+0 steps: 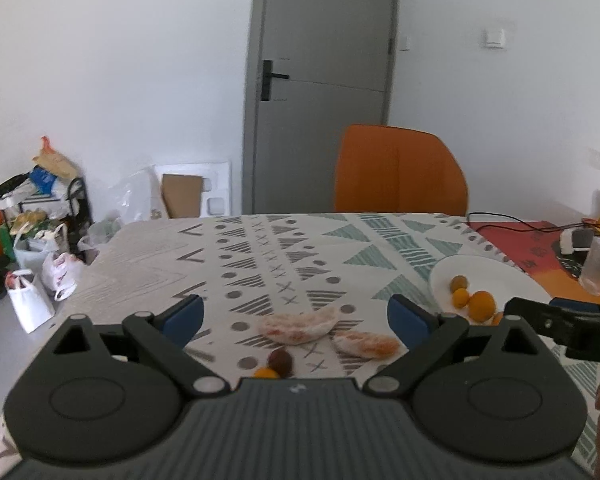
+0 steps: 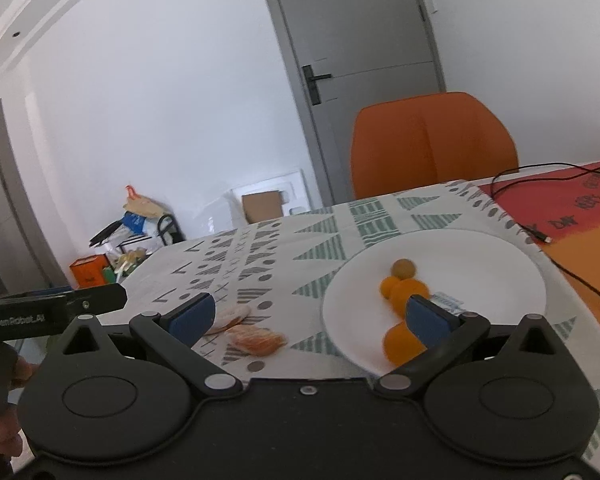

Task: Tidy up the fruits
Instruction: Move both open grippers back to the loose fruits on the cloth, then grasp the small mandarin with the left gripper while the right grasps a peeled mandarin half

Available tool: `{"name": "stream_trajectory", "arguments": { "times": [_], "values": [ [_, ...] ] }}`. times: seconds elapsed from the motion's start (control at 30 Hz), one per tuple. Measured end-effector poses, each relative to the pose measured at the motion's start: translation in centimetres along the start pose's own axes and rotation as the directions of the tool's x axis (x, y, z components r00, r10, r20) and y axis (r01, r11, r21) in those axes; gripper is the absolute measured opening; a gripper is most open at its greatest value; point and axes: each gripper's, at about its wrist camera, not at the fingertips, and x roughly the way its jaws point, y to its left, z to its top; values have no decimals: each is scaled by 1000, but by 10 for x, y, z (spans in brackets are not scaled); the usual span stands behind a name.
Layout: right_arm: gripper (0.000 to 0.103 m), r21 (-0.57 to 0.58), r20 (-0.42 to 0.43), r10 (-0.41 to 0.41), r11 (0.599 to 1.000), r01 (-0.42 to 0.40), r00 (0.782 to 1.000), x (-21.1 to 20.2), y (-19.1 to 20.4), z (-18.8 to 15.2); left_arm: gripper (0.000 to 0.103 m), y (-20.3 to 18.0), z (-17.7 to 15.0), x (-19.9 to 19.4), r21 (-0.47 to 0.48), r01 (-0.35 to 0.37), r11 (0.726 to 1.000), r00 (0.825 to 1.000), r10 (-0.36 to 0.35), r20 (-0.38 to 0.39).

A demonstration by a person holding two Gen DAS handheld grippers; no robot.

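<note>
Now both grippers, left gripper (image 1: 296, 316) and right gripper (image 2: 310, 316), are open and empty; the dark fruit (image 1: 281, 360) lies just below the left one, nearer to it.

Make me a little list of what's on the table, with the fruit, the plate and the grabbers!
plate: round white plate on the patterned tablecloth
fruit on plate: small orange fruits and one brownish round fruit
fruit off plate: dark brown round fruit and a small orange fruit, on the cloth
peels: two pale orange peel pieces
left hand-held gripper: open, holding nothing
right hand-held gripper: open, holding nothing
</note>
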Motion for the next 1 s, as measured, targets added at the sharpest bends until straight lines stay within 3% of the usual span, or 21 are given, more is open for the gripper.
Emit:
{"name": "stream_trajectory", "arguments": {
  "times": [0.43, 0.8, 1.0],
  "values": [
    [103, -58, -67, 41, 997, -44, 997, 20, 29, -15, 93, 47, -22, 4, -115, -7, 993, 998, 1, -57],
    [99, -61, -134, 60, 996, -69, 989, 47, 39, -26, 64, 52, -36, 33, -139, 44, 989, 992, -59, -107],
    [88, -31, -182, 55, 998, -62, 982, 64, 34, -29, 54, 49, -43, 52, -151, 73, 986, 985, -94, -142]
  ]
}}
